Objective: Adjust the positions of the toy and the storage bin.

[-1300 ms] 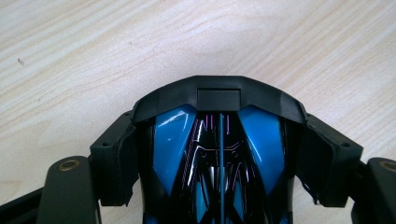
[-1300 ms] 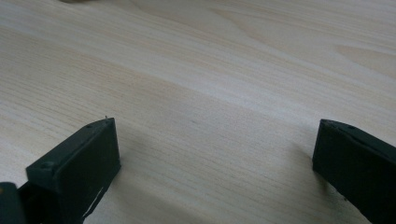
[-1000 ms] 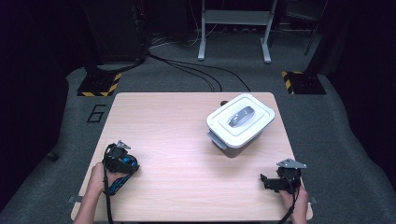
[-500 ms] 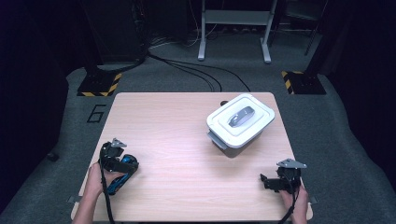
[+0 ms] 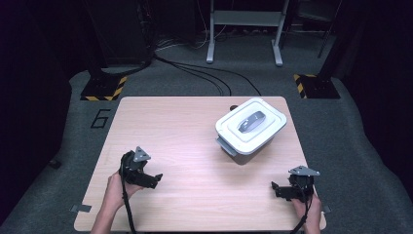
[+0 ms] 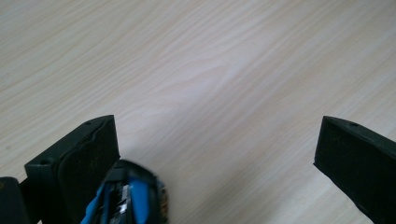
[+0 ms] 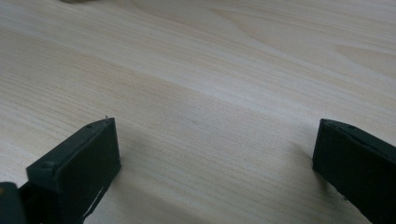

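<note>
Wooden table [image 5: 195,126], largest thing here, bare wood between both sets of jaws. Floor [image 5: 100,118] beyond its left corner carries a painted "6". White lidded box [image 5: 251,130], grey handle on top, no readable label, sits well ahead of the right gripper [image 5: 278,187]. Left gripper [image 5: 155,178] points toward it. Both jaws wide apart, holding nothing.

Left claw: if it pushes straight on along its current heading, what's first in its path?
Probably just bare table. The left claw is open and tilted down at the wood, with nothing between the jaws or ahead; depth is hard to judge.
</note>
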